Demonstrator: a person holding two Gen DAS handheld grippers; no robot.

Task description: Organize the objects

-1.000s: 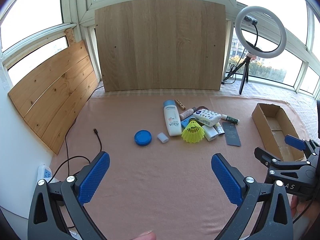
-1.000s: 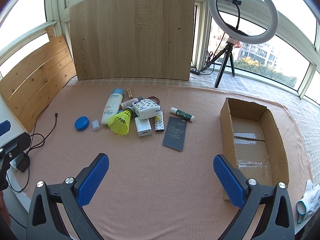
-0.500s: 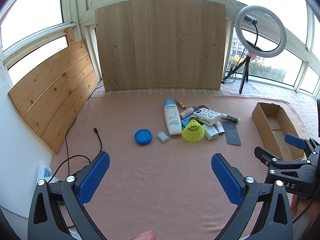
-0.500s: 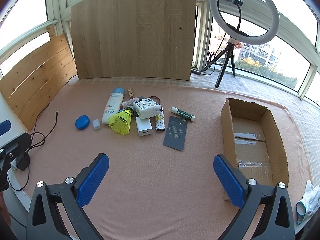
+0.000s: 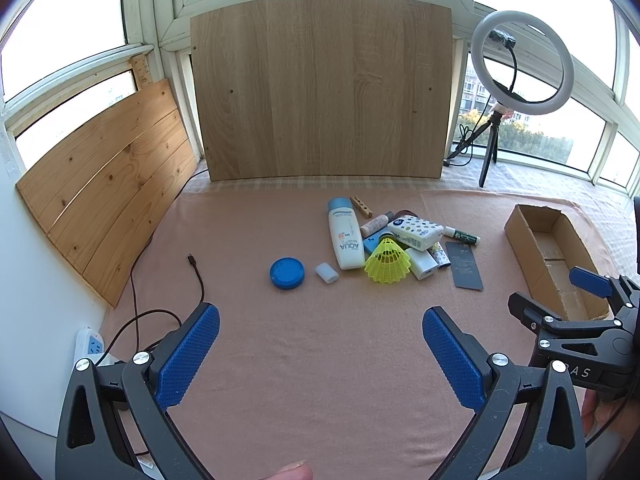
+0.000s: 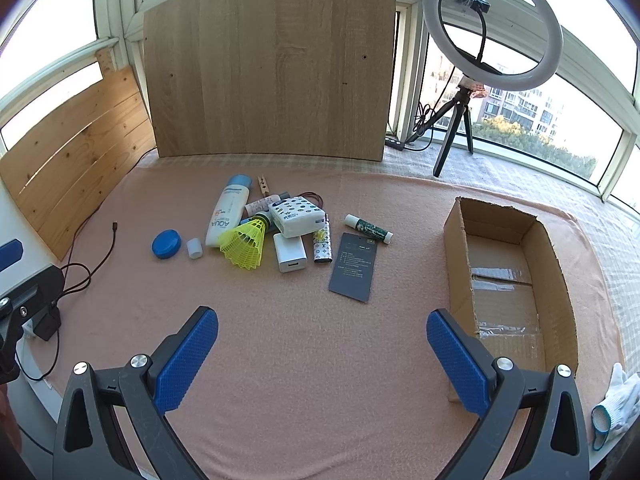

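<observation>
Small household objects lie in a loose heap in the middle of the pink cloth [image 6: 304, 360], well ahead of both grippers. The left gripper [image 5: 320, 354] hovers low over bare cloth, its blue pads spread wide with nothing between them; a fingertip shows at the bottom edge of the left wrist view. The right gripper [image 6: 322, 358] is held the same way, fingers wide apart and empty, with its right pad in front of the near corner of the cardboard box [image 6: 458, 264].

From the left: a dark cable [image 6: 102, 258] trails across the cloth, then a blue round lid [image 6: 166, 244] and a small white cap [image 6: 195, 248] sit just beside each other. Next is the white AQUA bottle [image 6: 226, 216], with a yellow shuttlecock [image 6: 244, 244] against its lower end. A white patterned pack [image 6: 298, 216] rests on other items, a white power bank [image 6: 291, 258] and a patterned lighter [image 6: 323, 246] just below it. A dark card [image 6: 354, 266] and a green-labelled stick [image 6: 368, 229] lie nearer the box, which stands open at the right. A ring light [image 6: 490, 26] on a tripod stands behind, by the window.
</observation>
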